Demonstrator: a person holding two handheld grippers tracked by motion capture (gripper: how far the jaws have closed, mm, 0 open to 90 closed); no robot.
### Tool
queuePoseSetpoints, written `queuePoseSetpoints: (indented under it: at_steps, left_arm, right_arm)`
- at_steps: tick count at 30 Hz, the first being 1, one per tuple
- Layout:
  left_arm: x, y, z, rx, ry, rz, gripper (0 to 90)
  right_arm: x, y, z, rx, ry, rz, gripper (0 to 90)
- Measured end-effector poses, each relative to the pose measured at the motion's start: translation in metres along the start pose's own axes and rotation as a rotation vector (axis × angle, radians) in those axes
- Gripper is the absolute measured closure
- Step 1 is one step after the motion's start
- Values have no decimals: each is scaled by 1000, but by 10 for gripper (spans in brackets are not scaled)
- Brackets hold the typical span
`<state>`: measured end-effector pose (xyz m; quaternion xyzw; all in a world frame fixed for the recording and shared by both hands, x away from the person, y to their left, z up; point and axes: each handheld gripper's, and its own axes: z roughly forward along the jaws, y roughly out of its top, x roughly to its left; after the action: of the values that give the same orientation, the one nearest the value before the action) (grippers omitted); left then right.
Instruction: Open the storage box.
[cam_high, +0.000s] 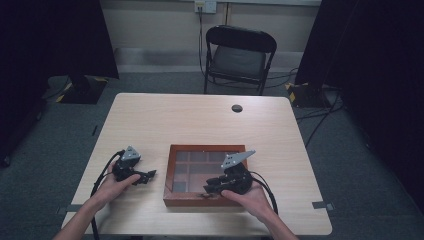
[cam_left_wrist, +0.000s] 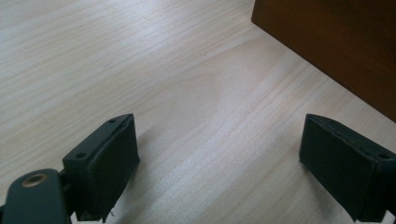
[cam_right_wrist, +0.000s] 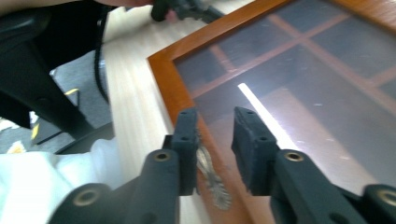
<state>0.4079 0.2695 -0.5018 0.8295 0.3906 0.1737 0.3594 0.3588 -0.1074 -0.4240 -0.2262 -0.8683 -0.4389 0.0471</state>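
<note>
**Wooden box with glass lid: right gripper at front latch, risks noted**

Reddish-brown wooden box with a glass-paned lid (cam_high: 172, 172) is seen lying flat on the pale wood-grain table (cam_high: 200, 120), toward the 5 o'clock part of the tabletop, near the person's edge. Dark dividers are visible beneath the glass.

Right gripper (cam_high: 214, 187) is held over the box's front rim. In the right gripper view its jaws stand part-way open, a narrow gap between them, nothing held; a small metal latch ornament (cam_right_wrist: 212, 179) on the front frame lies just below and between them. Left gripper (cam_high: 147, 175) rests low over bare table at 9 o'clock of the box, near its side wall (cam_left_wrist: 336, 51) but apart from it; its jaws are spread wide, nothing between them.

Risks, as judged:
- The latch is small and flat; a slightly offset closure would likely slip off it and scrape the frame.
- With the box unbraced, a pull on the latch could slide or tip it toward the near table edge.
- A jaw pressed down on the pane could scratch or crack it.

Surroundings: tabletop otherwise bare, a round cable hole (cam_high: 237, 108) at 12 o'clock. A black folding chair (cam_high: 240, 55) stands beyond the table on grey carpet; dark curtains hang at both sides.
</note>
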Motion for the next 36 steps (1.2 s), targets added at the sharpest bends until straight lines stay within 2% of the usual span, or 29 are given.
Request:
queuePoseSetpoints:
  at_steps: [2, 7, 10, 12, 19, 31, 36]
  left_arm:
    - [0, 0, 0, 0, 0, 0, 109]
    - [0, 0, 0, 0, 0, 0, 109]
    - [0, 0, 0, 0, 0, 0, 109]
    - [0, 0, 0, 0, 0, 1, 109]
    - [0, 0, 0, 0, -1, 1, 108]
    - [0, 0, 0, 0, -3, 0, 108]
    - [1, 0, 1, 0, -10, -3, 103]
  right_arm:
    - [3, -3, 5, 26, 4, -18, 768]
    - [3, -8, 7, 41, 15, -25, 786]
    - [3, -9, 7, 45, 14, -23, 789]
    - [3, -9, 8, 49, 15, -42, 781]
    - [3, -10, 8, 57, 13, -64, 810]
    - [4, -10, 11, 66, 7, -91, 802]
    - [3, -10, 11, 63, 22, -95, 814]
